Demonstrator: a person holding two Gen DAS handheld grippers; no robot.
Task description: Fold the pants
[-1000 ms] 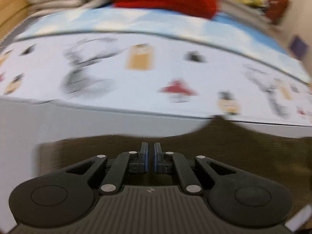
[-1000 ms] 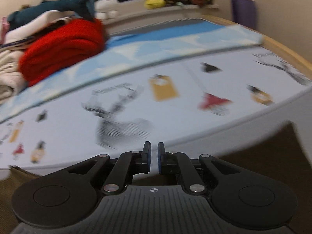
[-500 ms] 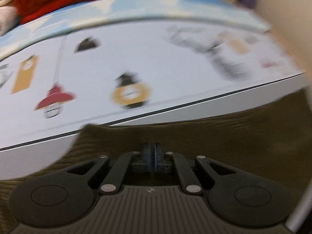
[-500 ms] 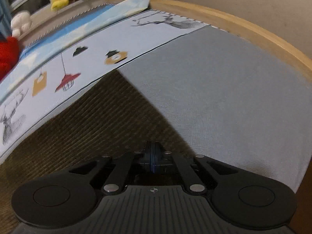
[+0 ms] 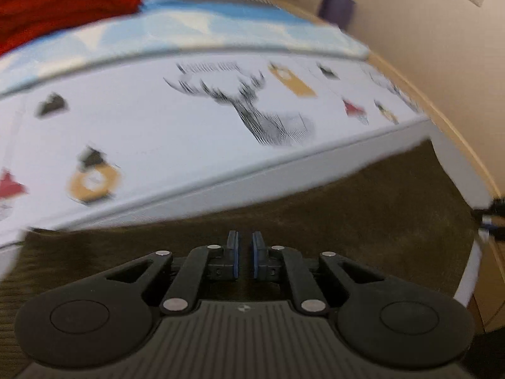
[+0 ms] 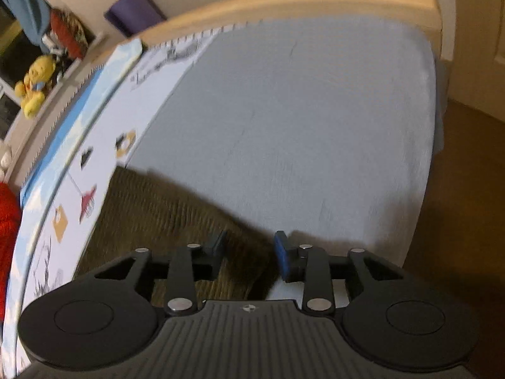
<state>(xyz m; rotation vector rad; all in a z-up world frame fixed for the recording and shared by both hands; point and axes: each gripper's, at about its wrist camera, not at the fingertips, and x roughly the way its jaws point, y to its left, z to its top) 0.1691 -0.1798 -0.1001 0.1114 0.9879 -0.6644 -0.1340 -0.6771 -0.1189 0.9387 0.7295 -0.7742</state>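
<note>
Left wrist view has the left gripper (image 5: pixel 244 252) low over the brown corduroy pants (image 5: pixel 363 221), its blue pads a narrow gap apart with nothing pinched between them. The pants lie spread on the bed, filling the frame from 8 o'clock round to 3 o'clock, their far edge against the printed sheet (image 5: pixel 189 126). In the right wrist view the right gripper (image 6: pixel 251 252) stands wide apart, empty, over the pants' edge at 9 o'clock, where cloth meets the plain grey sheet (image 6: pixel 300 126).

Both tools look free of the cloth, so the fold probably rests on its own weight. The risk, I judge, is that stiff corduroy springs back or slides on the smooth sheet, leaving the edges uneven. A careless regrasp could also pinch the sheet along with the pants and drag it.

No container shows in either view; a red folded garment (image 5: pixel 63 6) sits at 11 o'clock.
</note>
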